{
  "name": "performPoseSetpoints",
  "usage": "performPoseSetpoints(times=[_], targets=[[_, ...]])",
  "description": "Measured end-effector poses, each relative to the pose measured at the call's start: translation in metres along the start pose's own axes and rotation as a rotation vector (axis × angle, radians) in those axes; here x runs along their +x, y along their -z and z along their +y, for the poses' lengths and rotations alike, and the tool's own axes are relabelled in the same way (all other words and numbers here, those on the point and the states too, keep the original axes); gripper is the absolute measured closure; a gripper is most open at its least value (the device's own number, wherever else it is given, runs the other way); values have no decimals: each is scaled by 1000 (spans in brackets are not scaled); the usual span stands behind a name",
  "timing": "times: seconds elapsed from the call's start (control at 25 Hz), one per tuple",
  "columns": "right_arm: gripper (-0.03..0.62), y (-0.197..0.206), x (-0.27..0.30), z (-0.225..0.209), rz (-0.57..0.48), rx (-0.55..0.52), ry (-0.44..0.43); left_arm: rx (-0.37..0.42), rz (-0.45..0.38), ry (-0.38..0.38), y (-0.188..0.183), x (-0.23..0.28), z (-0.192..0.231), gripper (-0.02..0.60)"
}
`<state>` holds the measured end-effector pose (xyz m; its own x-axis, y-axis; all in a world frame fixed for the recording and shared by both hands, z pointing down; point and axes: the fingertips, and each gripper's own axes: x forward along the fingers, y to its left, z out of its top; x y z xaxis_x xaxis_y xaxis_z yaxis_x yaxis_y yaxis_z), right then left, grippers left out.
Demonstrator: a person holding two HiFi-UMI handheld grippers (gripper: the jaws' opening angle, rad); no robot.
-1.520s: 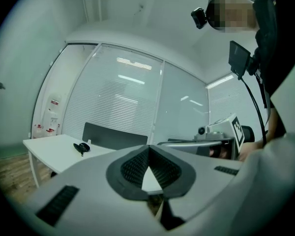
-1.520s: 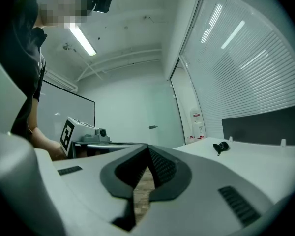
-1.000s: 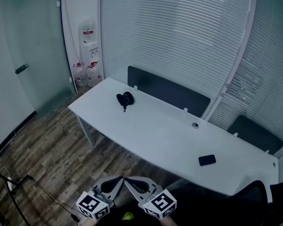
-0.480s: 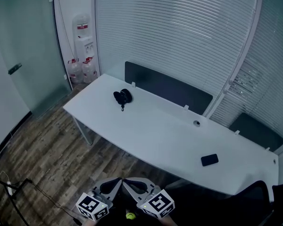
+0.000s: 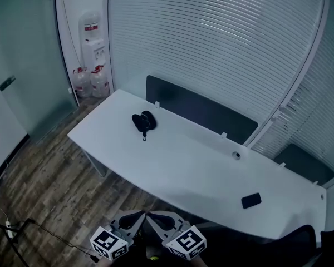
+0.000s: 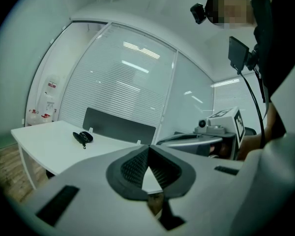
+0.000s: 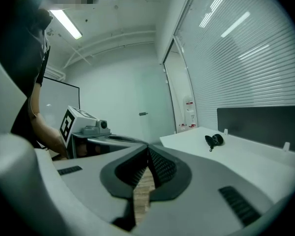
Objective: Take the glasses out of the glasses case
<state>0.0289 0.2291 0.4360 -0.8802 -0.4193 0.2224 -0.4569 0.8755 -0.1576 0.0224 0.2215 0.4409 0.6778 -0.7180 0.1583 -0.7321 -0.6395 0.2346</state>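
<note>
- the left gripper [image 6: 148, 150] has its jaws clenched tip to tip, with nothing between the pads.
- the right gripper [image 7: 147, 152] is clenched the same way and is also empty. only wood floor shows through the slit below its tips.
- in the head view both grippers are held low and close together, tips angled toward each other.
- the glasses case [image 5: 143, 120] lies on the white table [image 5: 183, 160], well ahead of both pairs of jaws and touched by neither.
- from the left jaws it sits ahead and off to the left, from the right jaws ahead and off to the right.
- it is too far off to tell whether the case is open. no glasses show outside it.
- a dark flat object [image 5: 251, 200] lies on the table, off to the right of the jaws and well apart from the case.
- judgement: nothing of the task is done yet. reaching the case, steadying it, opening it and lifting out the glasses all remain.
</note>
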Motion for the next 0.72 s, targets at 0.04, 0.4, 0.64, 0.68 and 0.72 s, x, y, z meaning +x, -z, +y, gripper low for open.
performPoseSetpoints(times=[0.04,0.4,0.64,0.68,0.72], targets=[[580,-2,8,-5,4,3,1,-2,4,3,-2,2,9,572],[580,-25,69,-46,25,30,28,-12,16,31,-23,26,78,572],[580,-33,99,-66,28,67,44,-51,-3,25,-34,36,113,572],[580,-33,103,-68,31,68,49,-58,-5,26,-35,36,118,572],[580,-34,107,-69,32,67,53,-60,-4,29,-35,36,122,572]])
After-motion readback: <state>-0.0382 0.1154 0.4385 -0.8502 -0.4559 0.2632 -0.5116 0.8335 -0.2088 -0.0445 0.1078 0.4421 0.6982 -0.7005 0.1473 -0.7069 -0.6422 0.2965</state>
